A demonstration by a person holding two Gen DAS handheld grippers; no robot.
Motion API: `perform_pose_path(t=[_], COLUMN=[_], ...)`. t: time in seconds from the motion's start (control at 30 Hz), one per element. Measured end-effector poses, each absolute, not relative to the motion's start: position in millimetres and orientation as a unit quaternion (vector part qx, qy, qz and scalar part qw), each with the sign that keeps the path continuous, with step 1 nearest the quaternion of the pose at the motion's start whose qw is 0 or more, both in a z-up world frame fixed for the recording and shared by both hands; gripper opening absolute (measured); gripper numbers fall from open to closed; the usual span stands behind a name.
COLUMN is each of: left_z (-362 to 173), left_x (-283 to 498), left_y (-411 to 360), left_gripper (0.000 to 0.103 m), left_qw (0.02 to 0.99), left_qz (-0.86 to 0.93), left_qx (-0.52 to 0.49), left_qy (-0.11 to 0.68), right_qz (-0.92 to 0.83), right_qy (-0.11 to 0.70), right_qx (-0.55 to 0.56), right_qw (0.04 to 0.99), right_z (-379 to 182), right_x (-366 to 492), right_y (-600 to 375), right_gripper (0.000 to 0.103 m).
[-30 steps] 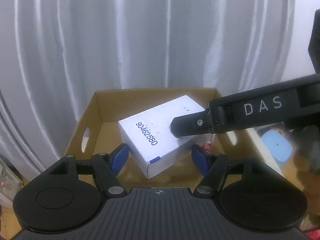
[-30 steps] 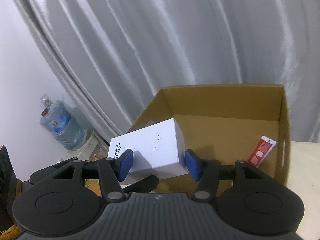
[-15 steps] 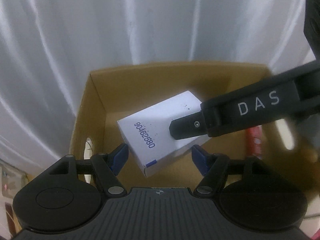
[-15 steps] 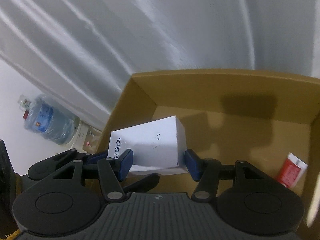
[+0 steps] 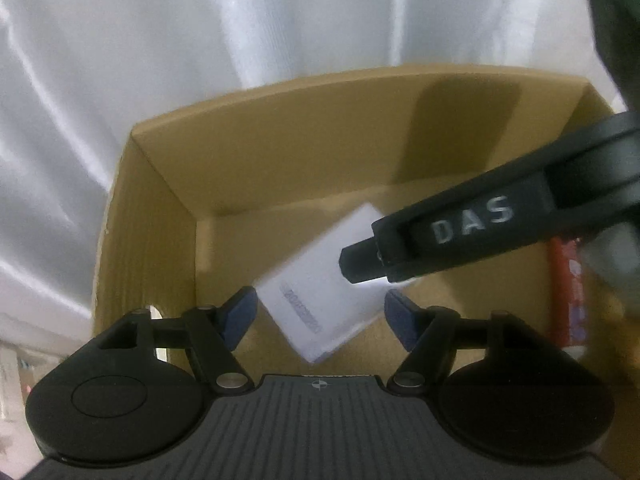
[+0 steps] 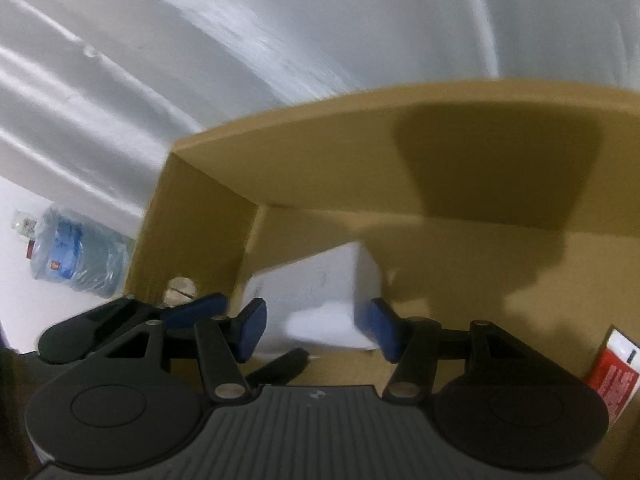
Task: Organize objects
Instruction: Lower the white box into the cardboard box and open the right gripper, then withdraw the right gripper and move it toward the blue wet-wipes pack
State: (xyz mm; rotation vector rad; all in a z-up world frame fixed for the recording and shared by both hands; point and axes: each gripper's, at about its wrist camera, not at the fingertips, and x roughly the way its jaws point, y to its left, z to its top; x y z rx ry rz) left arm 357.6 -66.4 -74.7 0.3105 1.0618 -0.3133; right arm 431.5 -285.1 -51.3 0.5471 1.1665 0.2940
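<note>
Right wrist view shows our right hand-held gripper (image 6: 316,326) clamped on the white box (image 6: 320,292) low inside the cardboard carton (image 6: 320,152), left hand-held gripper (image 5: 320,314) spread empty nearby, so we should settle it flat before letting go.

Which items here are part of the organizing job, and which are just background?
Job: white box, held by the right hand-held gripper; cardboard box; red tube; left hand-held gripper.
Background: water jug; curtain.
</note>
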Motion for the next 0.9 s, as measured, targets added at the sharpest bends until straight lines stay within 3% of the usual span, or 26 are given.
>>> perform_pose_path(t=[0.27,0.4,0.63,0.9], left_z=[-31.2,6.3,59.5,69.1], left_x=[315.0,270.7,200.1,104.1], left_y=[-60.7,-55.4,-31.3,5.3], left_gripper=[0.087,0.095,0.1,0.102], left_qw=[0.858,0.876,0.904,0.93], left_qz=[-0.139,-0.142,-0.136,-0.104], left_qx=[0.143,0.124,0.098,0.029], left_qy=[0.472,0.444,0.393,0.352], right_qz=[0.127,0.144,0.177,0.216], right_qy=[0.512,0.48,0.408,0.352], right_qx=[0.301,0.301,0.282,0.242], right_qw=[0.794,0.811,0.85,0.878], right_z=[-27.1,8.1,75.0,111.3], right_x=[401.9,365.6,283.0,182.2], right_y=[-309.2,-315.6,-324.3,-325.2], right_gripper=[0.062,0.071,0.079,0.098])
